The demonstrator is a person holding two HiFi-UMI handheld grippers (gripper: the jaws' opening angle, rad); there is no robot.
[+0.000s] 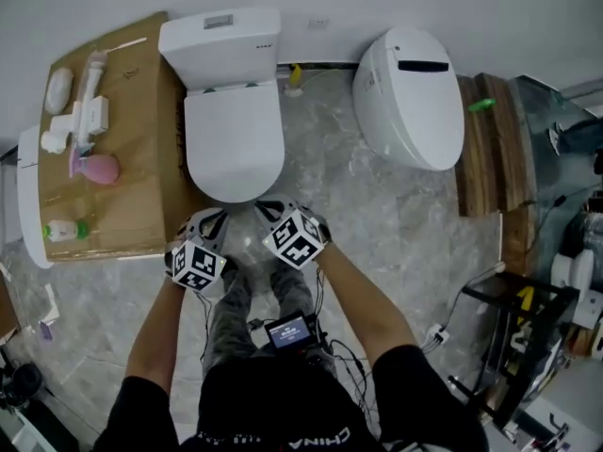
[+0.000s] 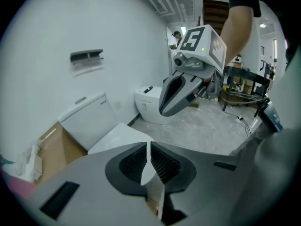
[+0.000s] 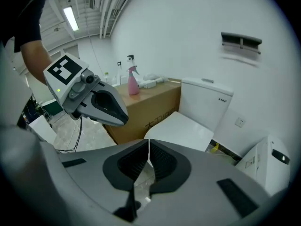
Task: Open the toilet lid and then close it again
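Head view: am holding left gripper (image 1: 217,217) and right gripper (image 1: 268,207), both clenched empty, mid-frame beside closed toilet lid (image 1: 234,139) front edge, likely positioning for lift.

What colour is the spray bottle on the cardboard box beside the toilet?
The spray bottle is pink; clearest in the right gripper view.
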